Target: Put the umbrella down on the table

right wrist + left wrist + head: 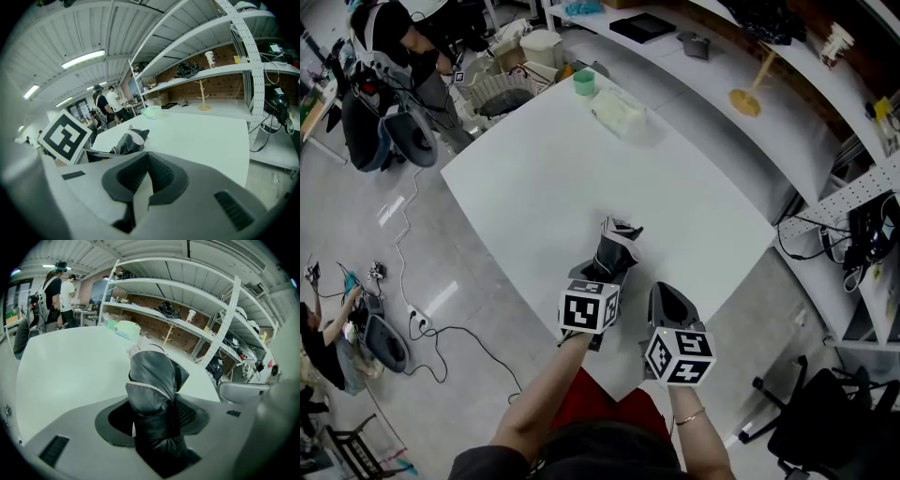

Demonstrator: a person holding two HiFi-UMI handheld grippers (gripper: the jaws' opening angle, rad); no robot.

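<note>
The umbrella is folded up, gray and black with a thin white edge. It is over the white table, close to the near corner. We cannot tell if it touches the table top. Its loose end points toward the far side of the table.

The left gripper has the umbrella tight between its jaws. In the left gripper view the dark cloth fills the gap, and both pads press on it. The jaws stand quite wide because the bundle is thick.

The right gripper is just beside the left one, a bit nearer to the near corner. In the right gripper view its jaws are together and there is nothing in them. From there we see the umbrella off to the left, apart from these jaws.

Near the far corner of the table stands a green cup. Beside it lies a pale see-through bag. Both are well apart from the umbrella.

Behind the table runs a long white shelf with a wooden stand on it. A person is past the left corner, and cables lie on the gray floor.
</note>
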